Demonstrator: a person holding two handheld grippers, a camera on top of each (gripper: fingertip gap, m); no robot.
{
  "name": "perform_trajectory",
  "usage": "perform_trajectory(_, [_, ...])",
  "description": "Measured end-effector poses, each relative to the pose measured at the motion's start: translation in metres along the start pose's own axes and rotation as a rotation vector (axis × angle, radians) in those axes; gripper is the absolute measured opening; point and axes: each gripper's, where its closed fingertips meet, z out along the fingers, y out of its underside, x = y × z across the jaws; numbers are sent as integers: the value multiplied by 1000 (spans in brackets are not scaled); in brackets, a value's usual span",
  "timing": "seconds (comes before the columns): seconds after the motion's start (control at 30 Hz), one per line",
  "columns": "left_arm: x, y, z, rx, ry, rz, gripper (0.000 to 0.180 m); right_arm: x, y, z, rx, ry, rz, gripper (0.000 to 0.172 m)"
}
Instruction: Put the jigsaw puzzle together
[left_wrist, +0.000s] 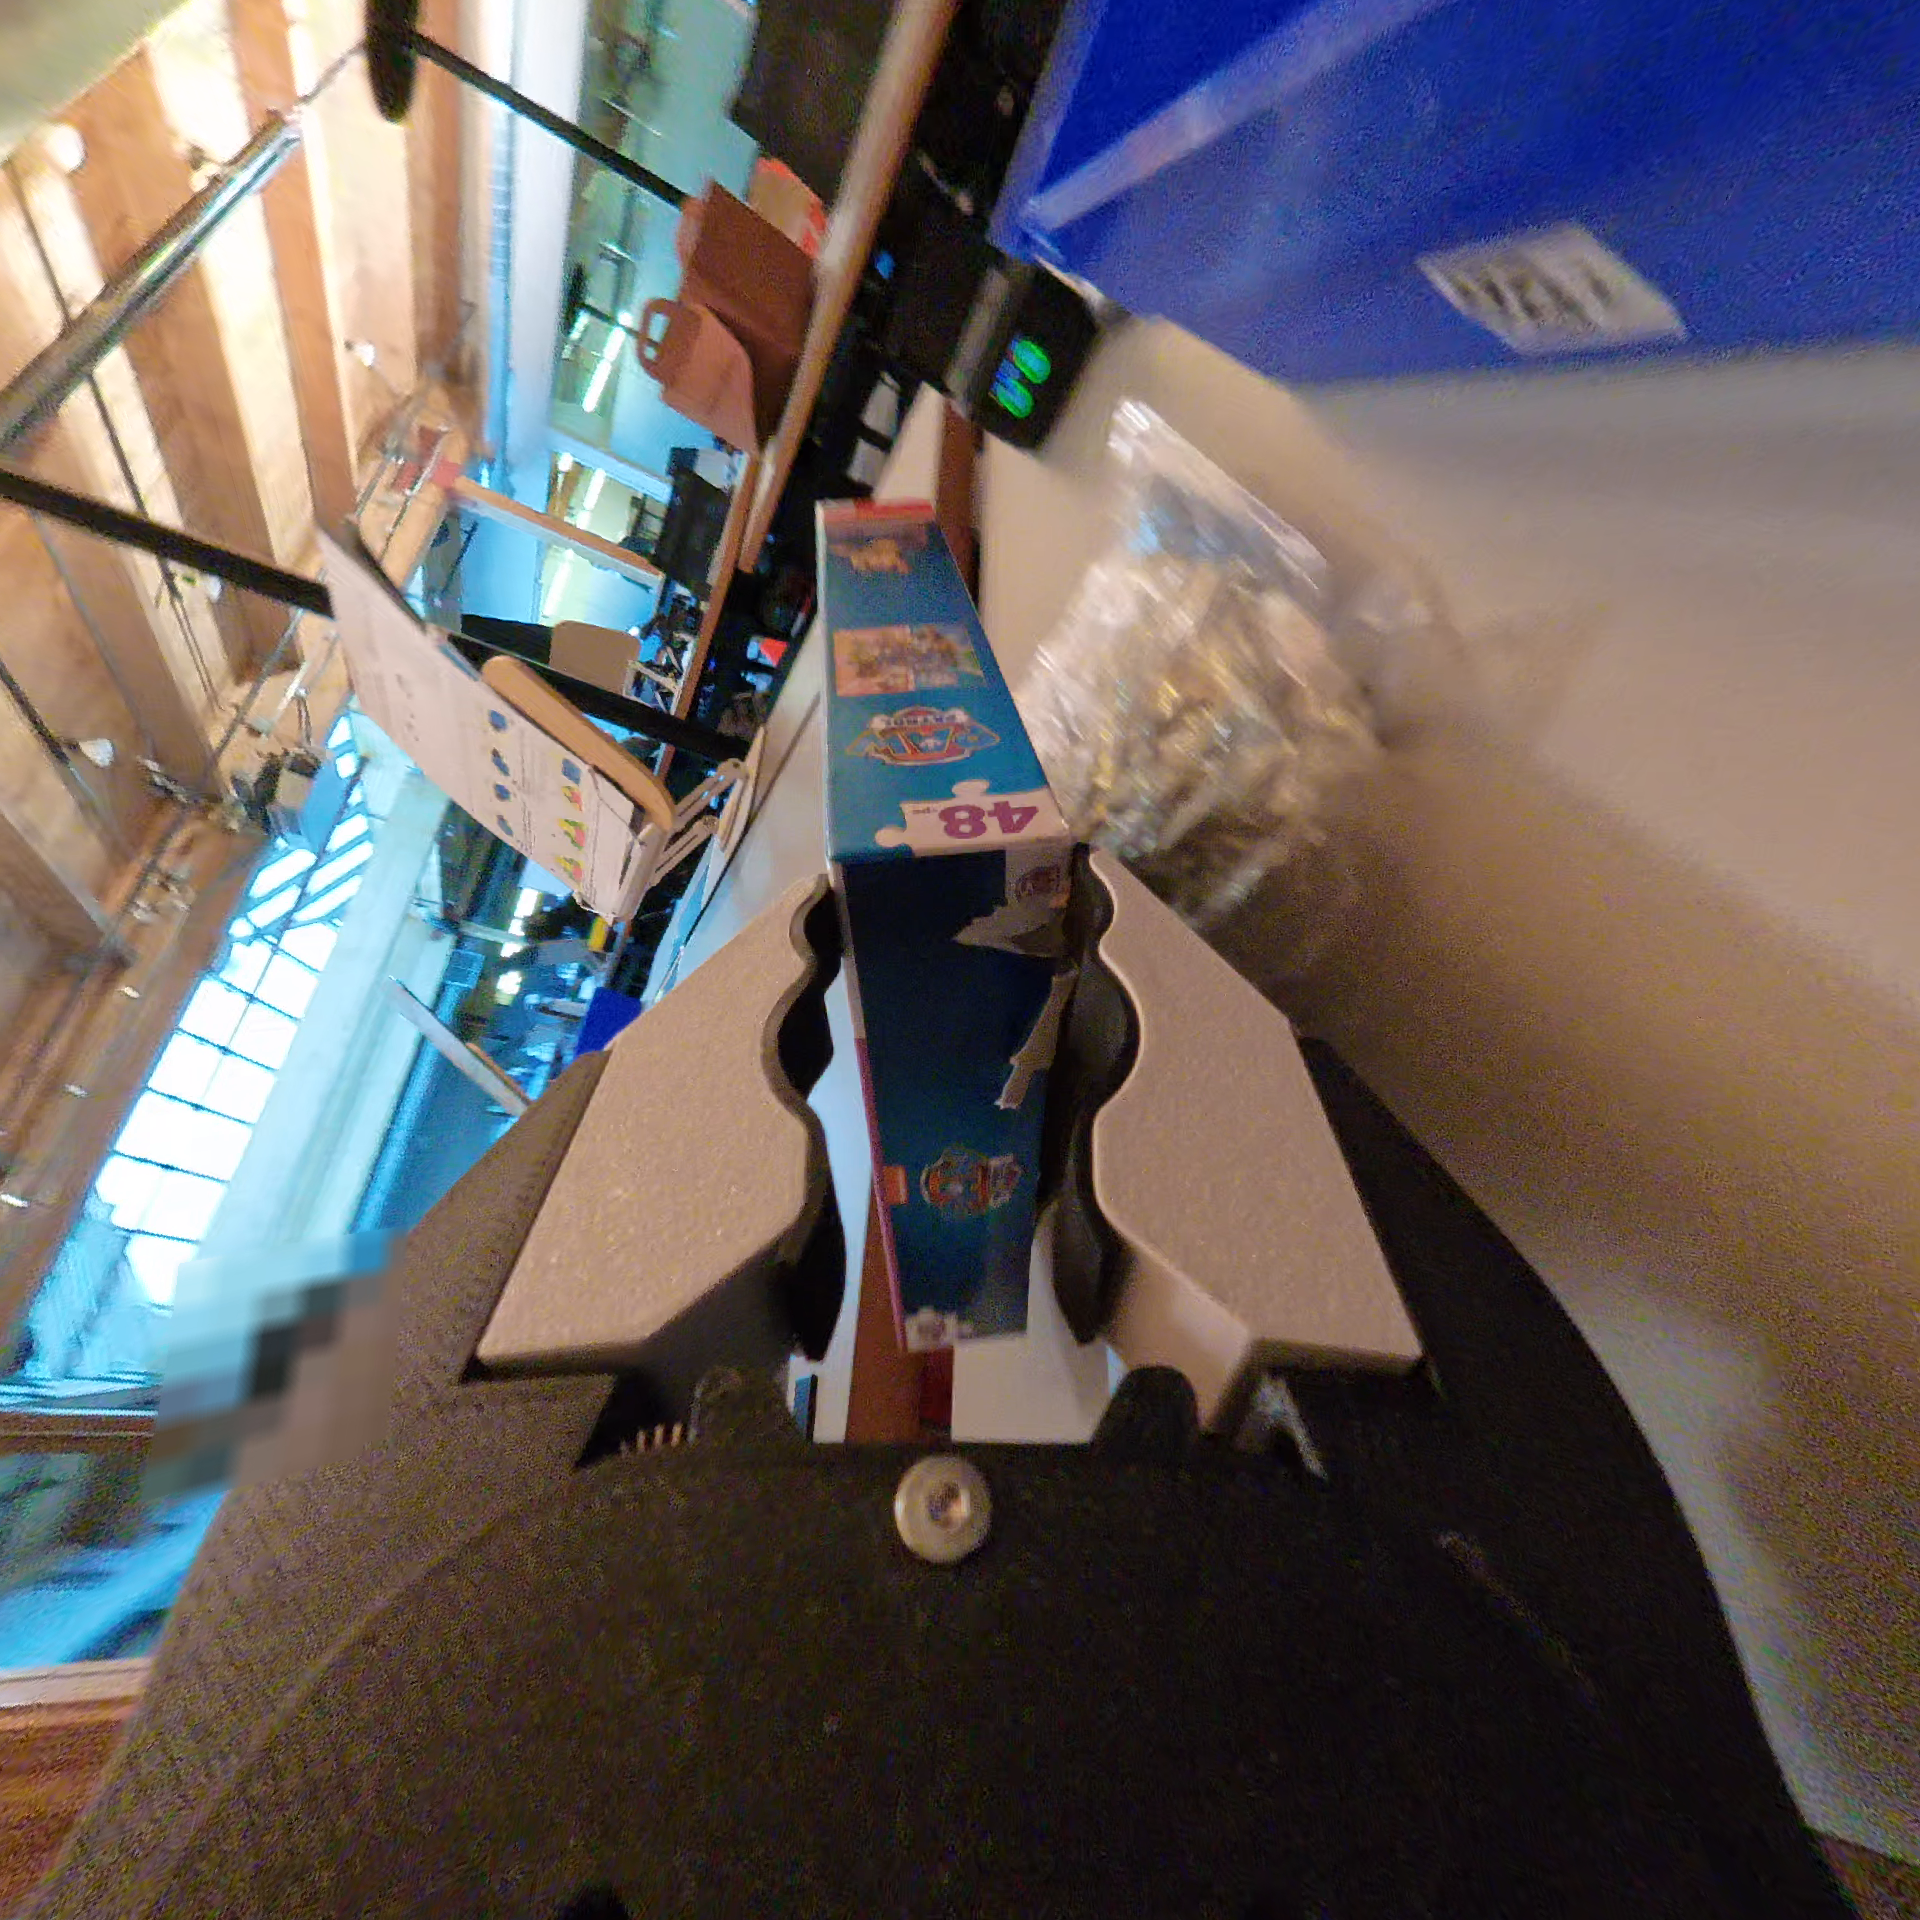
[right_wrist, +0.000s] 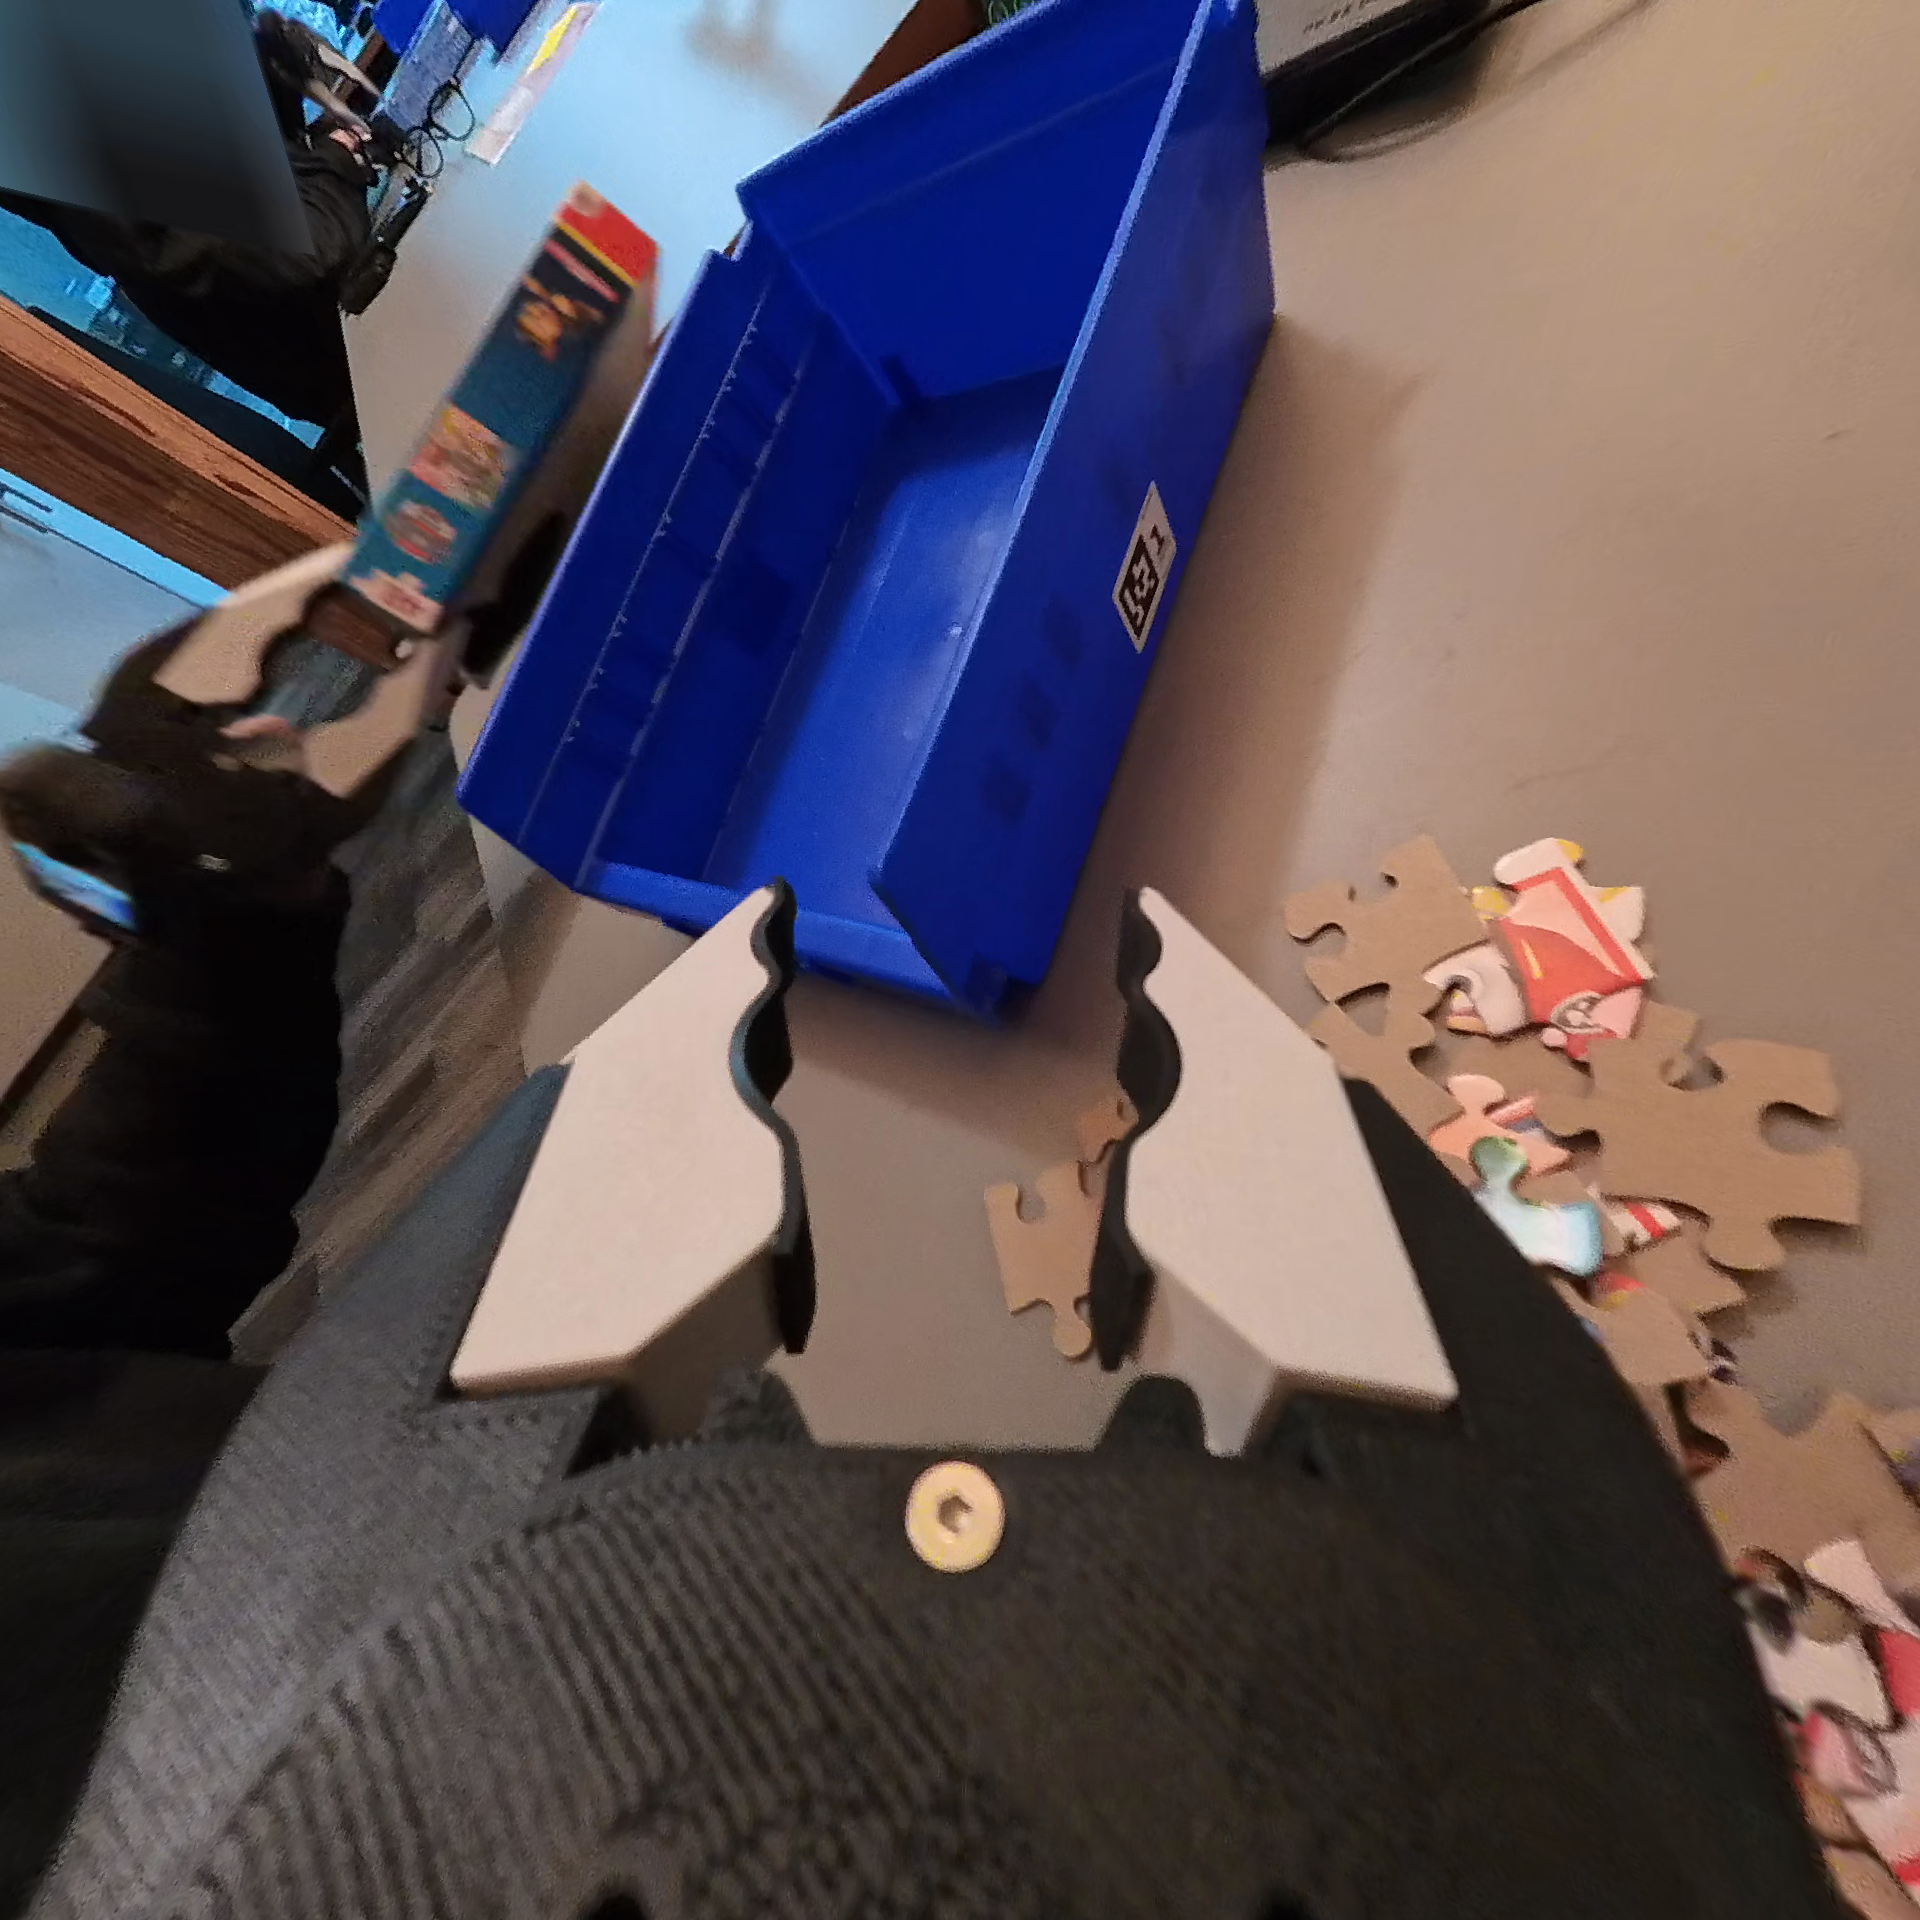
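In the left wrist view, the left gripper (left_wrist: 961, 883) pinches a blue puzzle box (left_wrist: 940, 727) by its narrow end; both fingertips press on the box's opposite faces, and its printed side runs off toward 12 o'clock. At 9 o'clock lies open room beyond the table edge (windows, wooden beams, a stand holding a printed sheet (left_wrist: 468, 727)). At 2 o'clock a clear plastic bag (left_wrist: 1195, 707) sits on the grey table (left_wrist: 1610, 831), too blurred to read its contents. A blue bin (left_wrist: 1507, 156) fills 1 o'clock, cut by the frame, with a dark device (left_wrist: 997, 343) showing green lights beside it.

In the right wrist view, the same box (right_wrist: 499, 416) and left gripper (right_wrist: 343, 665) appear at 10 o'clock, smeared, over the table's left edge. The right gripper (right_wrist: 956, 935) stands spread with nothing between its pads, bare table beneath. The bin (right_wrist: 883, 520), lying tipped with its open side toward the camera, sits at 12 o'clock just past the fingertips. One brown puzzle piece (right_wrist: 1044, 1247) lies at the right finger's inner edge, partly hidden. A heap of puzzle pieces (right_wrist: 1558, 1091) spreads from 3 to 5 o'clock, some face down, cut off at the frame.
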Motion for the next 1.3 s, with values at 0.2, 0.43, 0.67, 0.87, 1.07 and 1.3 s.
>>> perform_trajectory(0.2, [-100,-76,-50,189,-154,-149,41,-4,3,-9,52,-29,-16,60])
perform_trajectory(0.43, [-71,-222,-107,521,-27,-168,42,-21,7,-23,116,-114,-1,58])
perform_trajectory(0.67, [-42,-290,-86,631,36,-421,42,-11,13,-72,240,-75,-14,56])
perform_trajectory(0.87, [-57,-322,-97,688,-97,-371,41,11,34,-96,278,-35,3,55])
perform_trajectory(1.07, [-11,-345,-80,779,-25,-416,41,21,41,-112,363,-120,99,53])
perform_trajectory(1.3, [83,-326,-39,588,191,-462,45,33,58,-140,367,-65,86,53])
